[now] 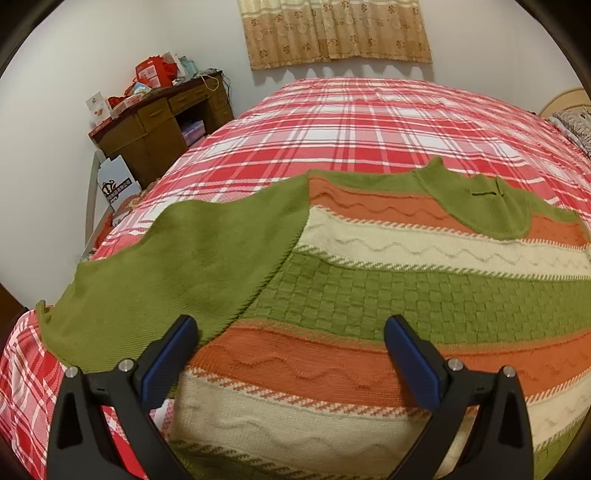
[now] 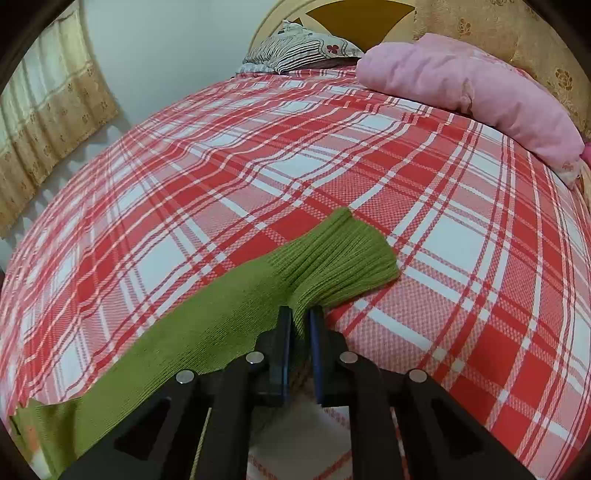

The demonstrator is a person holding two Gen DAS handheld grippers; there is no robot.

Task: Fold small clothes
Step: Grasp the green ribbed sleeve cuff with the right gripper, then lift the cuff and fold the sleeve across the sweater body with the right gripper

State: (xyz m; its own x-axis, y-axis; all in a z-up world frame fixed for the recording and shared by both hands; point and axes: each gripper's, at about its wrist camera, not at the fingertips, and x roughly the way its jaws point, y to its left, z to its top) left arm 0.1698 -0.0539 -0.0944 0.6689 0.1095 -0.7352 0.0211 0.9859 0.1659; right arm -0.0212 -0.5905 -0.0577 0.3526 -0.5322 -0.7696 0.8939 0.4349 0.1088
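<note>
A small knit sweater (image 1: 369,295) with green, orange and cream stripes lies flat on the red plaid bed (image 1: 351,122). Its green left sleeve (image 1: 166,266) spreads out to the left. My left gripper (image 1: 291,332) is open and empty just above the sweater's lower body. In the right wrist view the other green sleeve (image 2: 236,314) stretches across the bed (image 2: 258,166). My right gripper (image 2: 300,321) is shut on this sleeve near its ribbed cuff (image 2: 343,258).
A wooden desk (image 1: 162,122) with red boxes stands at the bed's far left. A curtain (image 1: 332,33) hangs on the back wall. A pink pillow (image 2: 469,92) and a patterned pillow (image 2: 303,48) lie by the headboard.
</note>
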